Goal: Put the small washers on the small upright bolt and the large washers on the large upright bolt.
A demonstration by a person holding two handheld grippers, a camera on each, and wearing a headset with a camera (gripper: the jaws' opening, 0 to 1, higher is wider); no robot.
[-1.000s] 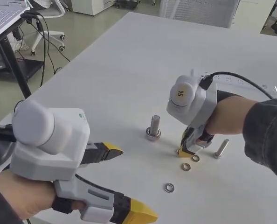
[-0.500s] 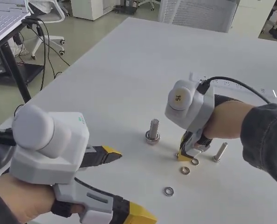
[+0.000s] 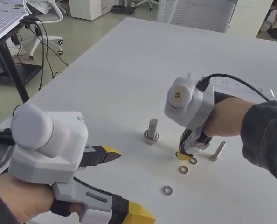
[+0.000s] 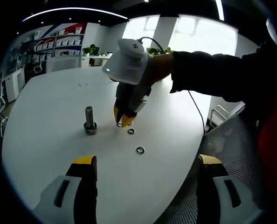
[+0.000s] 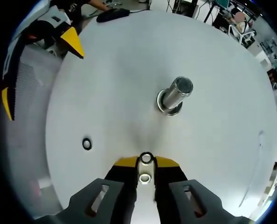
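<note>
Three washers were off the bolts. One, the tip washer (image 5: 146, 157), lay flat between the yellow tips of my right gripper (image 3: 185, 153), which was down at the table (image 3: 129, 70). The inner washer (image 5: 145, 178) sat further back in the same gap, and the far washer (image 5: 86, 143) lay apart to the side. Jaws stood nearly together with only a narrow slot — I couldn't tell if they were actually pinching the tip washer or just bracketing it. My left gripper (image 3: 128, 183) hung spread wide and empty, well apart from the work.

Just ahead of the right gripper stood the upright bolt (image 5: 175, 95) with a ring (image 3: 150, 136) at its foot; washer or bolt head, couldn't tell. The other bolt (image 3: 218, 150) lay on its side beside the right gripper, not upright.

Risks as I judged them:
- The washer was thin and flat on a smooth top, so the tips could skate over it or flick it away.
- Two washers sat in one slot — I could lift both, or drag one off.
- Washer sizes were too small to tell, so one could go on the wrong bolt.
- With the other bolt lying down, one size had no post, and a nudge from my gripper could roll it.
</note>
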